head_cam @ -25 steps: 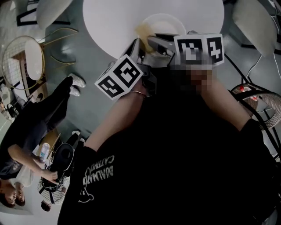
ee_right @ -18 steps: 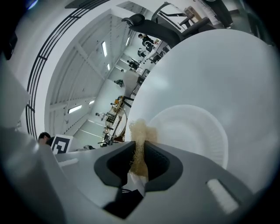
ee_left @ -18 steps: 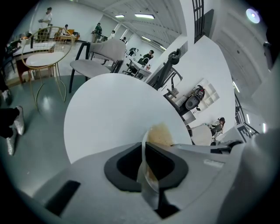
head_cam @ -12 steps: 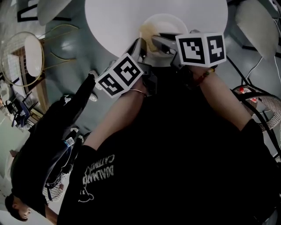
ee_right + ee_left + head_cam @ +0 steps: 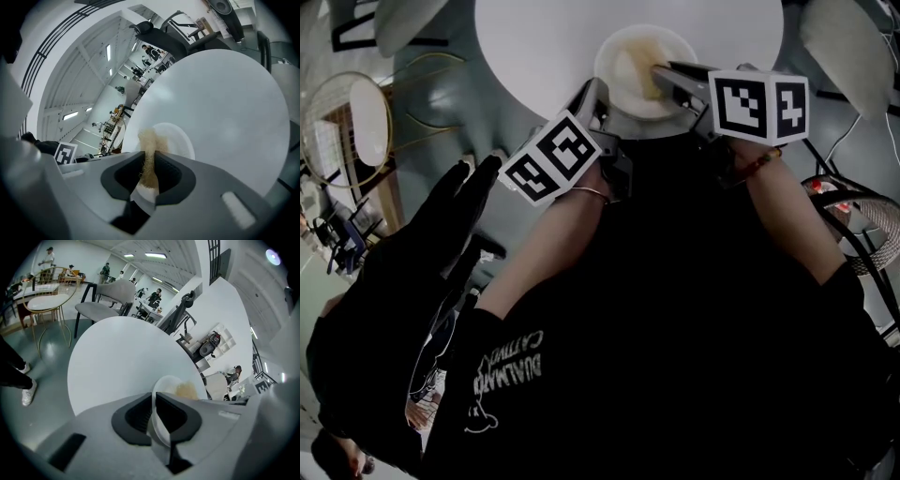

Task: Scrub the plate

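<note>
Two hand-held grippers share the work, and both are clamped on something. The left hand-held gripper (image 5: pixel 153 419) has its jaws drawn close together on the near rim of the plate (image 5: pixel 171 384), one pad above the lip and one below. The right hand-held gripper (image 5: pixel 150 169) is closed on a tan fibrous scrubber (image 5: pixel 148 152), whose free end lies on the plate's face.

The plate sits on the round white counter (image 5: pixel 544 47), close to the edge nearest the person, with the scrubber over its middle.

The plate looks thin, stiff and smooth, and probably light, though the views do not show whether it is ceramic or plastic. A smooth rim gives the pads little to bite on, so I judge it slippery, more so if wet or soapy. Held at a single spot on the rim, it can swivel or tip when the scrubber pushes off-centre. The best hold is where the left jaws already sit, on the near rim with the pads well over the lip, while the counter takes the downward load.

The scrubber looks soft and springy and squashes between the jaws. Gripping it by one end, as here, leaves enough loose fibre to flatten against the plate. Firm, short strokes aimed toward the held rim seem less likely to twist the plate loose.
</note>
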